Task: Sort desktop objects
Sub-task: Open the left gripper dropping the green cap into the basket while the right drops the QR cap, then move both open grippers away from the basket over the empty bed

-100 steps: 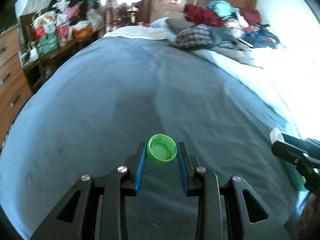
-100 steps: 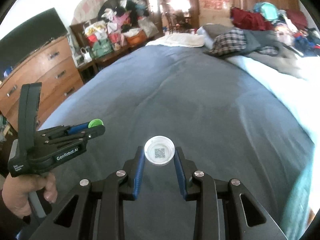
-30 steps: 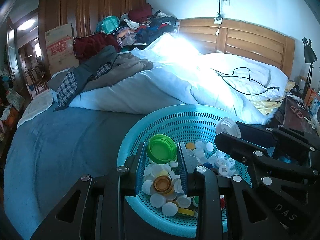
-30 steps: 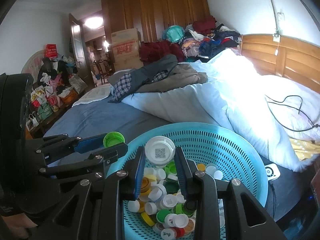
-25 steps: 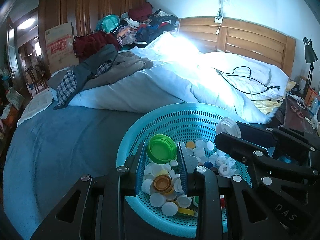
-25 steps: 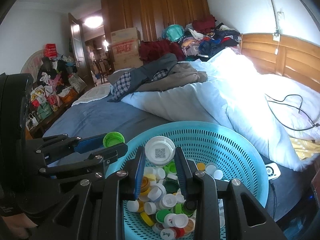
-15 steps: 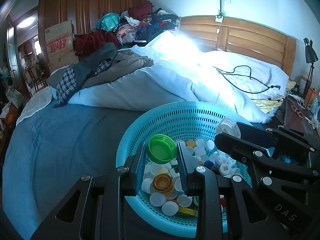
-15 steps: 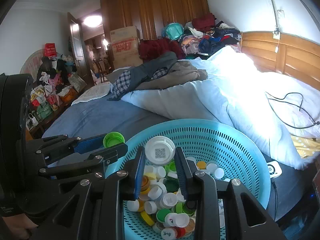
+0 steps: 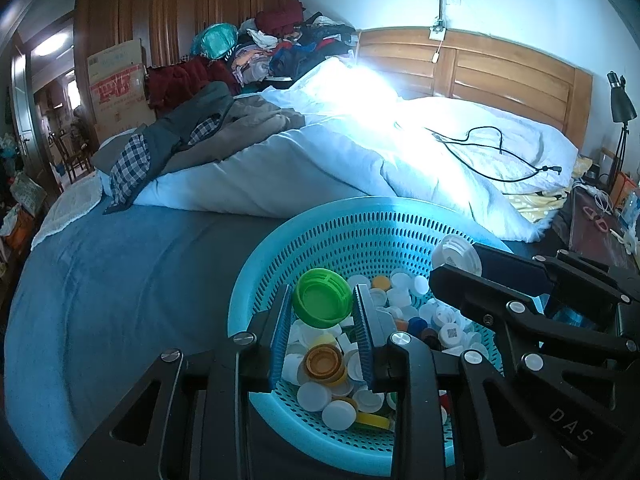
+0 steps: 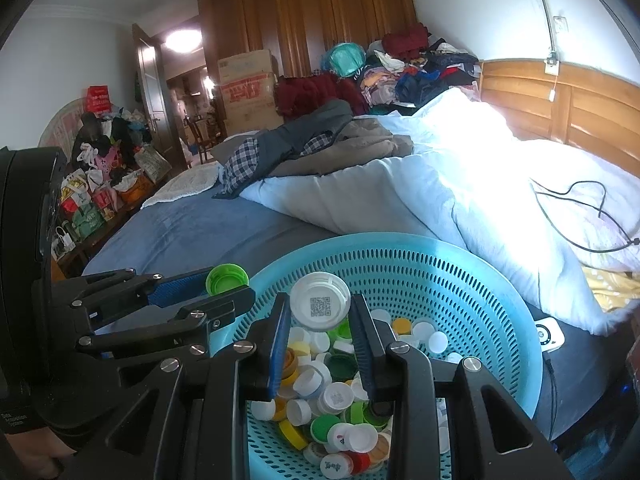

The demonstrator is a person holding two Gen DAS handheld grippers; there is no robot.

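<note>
Caps | your left gripper point(image 9: 322, 310) grips green cap point(image 9: 322, 298), right gripper point(image 10: 320, 314) grips white cap point(image 10: 319, 305) | both over basket point(image 10: 460, 276), ready for dropping

The left gripper point(image 9: 322, 308) clamps a round green plastic bottle cap point(image 9: 322, 298) between its blue ribbed pads, holding it above a perforated turquoise plastic basket point(image 9: 360, 224) filled with loose bottle caps in white, orange and yellow. At the right, the black right gripper point(image 9: 456, 256) pinches a white ribbed plastic cap point(image 9: 456, 250) over the same basket. The basket sits on a bed with a blue-grey blanket point(image 9: 120, 272) beside a rumpled white duvet point(image 9: 320, 168).
</note>
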